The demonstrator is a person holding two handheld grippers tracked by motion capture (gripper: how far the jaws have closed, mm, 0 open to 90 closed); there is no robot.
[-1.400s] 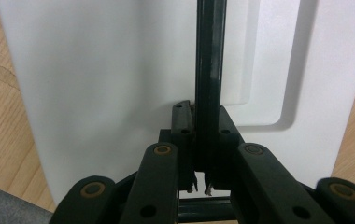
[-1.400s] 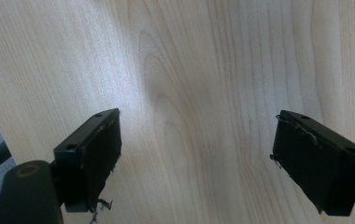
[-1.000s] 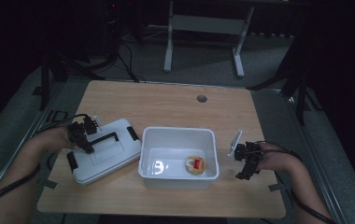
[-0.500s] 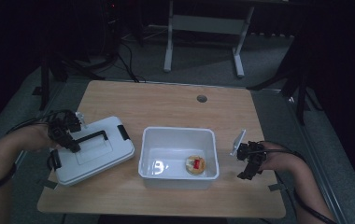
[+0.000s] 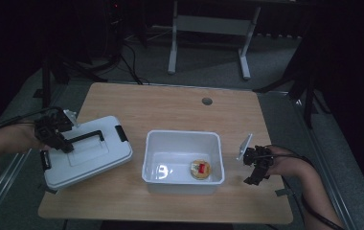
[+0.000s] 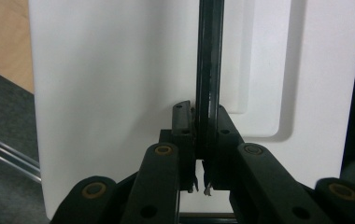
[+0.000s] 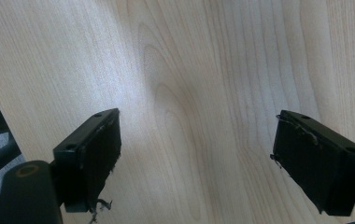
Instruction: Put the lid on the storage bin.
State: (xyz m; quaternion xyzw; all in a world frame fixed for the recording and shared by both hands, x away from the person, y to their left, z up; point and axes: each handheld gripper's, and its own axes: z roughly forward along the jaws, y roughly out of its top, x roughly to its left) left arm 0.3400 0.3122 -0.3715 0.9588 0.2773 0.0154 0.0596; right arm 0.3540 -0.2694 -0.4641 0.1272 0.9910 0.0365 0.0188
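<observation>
On white lid [image 5: 91, 158], no legible text; L gripper [image 6: 202, 149] clamped to handle [image 6: 209, 70].

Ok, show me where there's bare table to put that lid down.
The widest bare patch is the far half of the table, between the grommet hole and the far left corner. A narrower strip runs along the near edge in front of the tub. The lid, held by the left gripper, crowds the left; the right gripper occupies the right.
</observation>
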